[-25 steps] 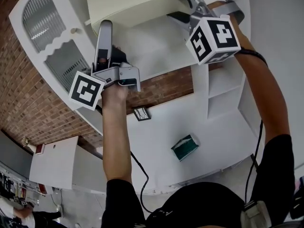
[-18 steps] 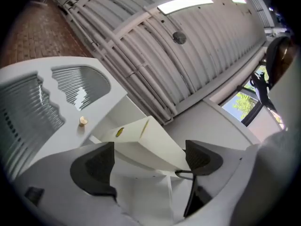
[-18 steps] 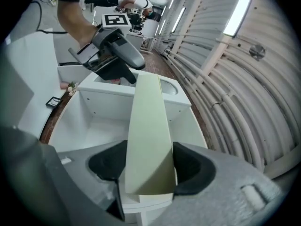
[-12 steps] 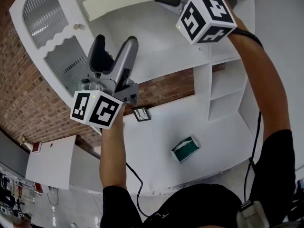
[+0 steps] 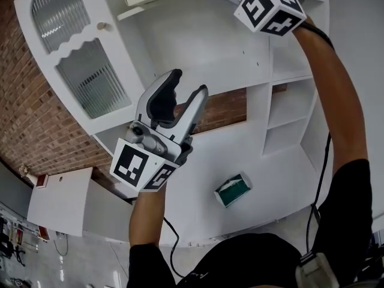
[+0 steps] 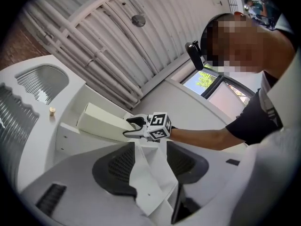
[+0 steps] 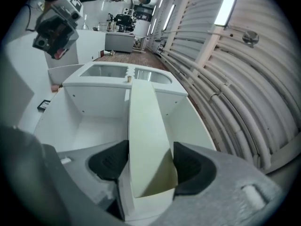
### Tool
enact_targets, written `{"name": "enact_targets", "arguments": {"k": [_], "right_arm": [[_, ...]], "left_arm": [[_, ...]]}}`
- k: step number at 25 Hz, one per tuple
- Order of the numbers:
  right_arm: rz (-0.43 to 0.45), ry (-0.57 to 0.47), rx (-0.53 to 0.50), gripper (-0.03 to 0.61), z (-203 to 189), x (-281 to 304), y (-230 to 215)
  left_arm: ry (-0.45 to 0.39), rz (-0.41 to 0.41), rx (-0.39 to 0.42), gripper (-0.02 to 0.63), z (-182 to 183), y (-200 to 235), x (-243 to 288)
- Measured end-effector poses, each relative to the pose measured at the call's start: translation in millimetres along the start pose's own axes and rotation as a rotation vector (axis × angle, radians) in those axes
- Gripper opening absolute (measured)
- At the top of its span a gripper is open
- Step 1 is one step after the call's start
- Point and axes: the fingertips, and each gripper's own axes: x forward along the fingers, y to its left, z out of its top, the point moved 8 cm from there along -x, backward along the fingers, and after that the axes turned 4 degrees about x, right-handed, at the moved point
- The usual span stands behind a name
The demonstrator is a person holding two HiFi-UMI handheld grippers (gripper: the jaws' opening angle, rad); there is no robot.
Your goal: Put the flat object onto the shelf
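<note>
Up atop the white shelf, the right tongs are gripping one end of the flat cream object, likely steadying it there, while the left tongs are hanging open and empty below.

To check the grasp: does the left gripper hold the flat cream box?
No, the left gripper is open and empty; the right gripper clamps the flat cream box.
</note>
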Motion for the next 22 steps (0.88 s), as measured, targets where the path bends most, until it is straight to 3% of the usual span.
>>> {"name": "enact_targets", "arguments": {"k": [8,11,14,16,18,22], "right_arm": [[-0.054,-0.030,-0.031,0.302,-7,3,6],[-0.107,-0.057,-0.044,0.328,-10,-5,6],[-0.156,-0.102,-0.037,0.334,-10,-19,6],[-0.177,-0.173,0.016,0.334,-5,-34,3],[-0.190,-0.253,0.130,0.331,4,-55,-1],[-0.113,-0.364,0.396,0.310,13,-89,11]], "left_arm": [[0.032,0.048,-0.073,0.090,-18,7,0],[0.045,0.079,-0.080,0.022,-23,9,-1],[0.040,0.103,-0.084,-0.002,-24,11,-2],[0.033,0.106,-0.087,-0.002,-23,10,-2],[0.024,0.105,-0.087,-0.002,-21,9,0],[-0.003,0.099,-0.088,-0.002,-15,7,5]]}}
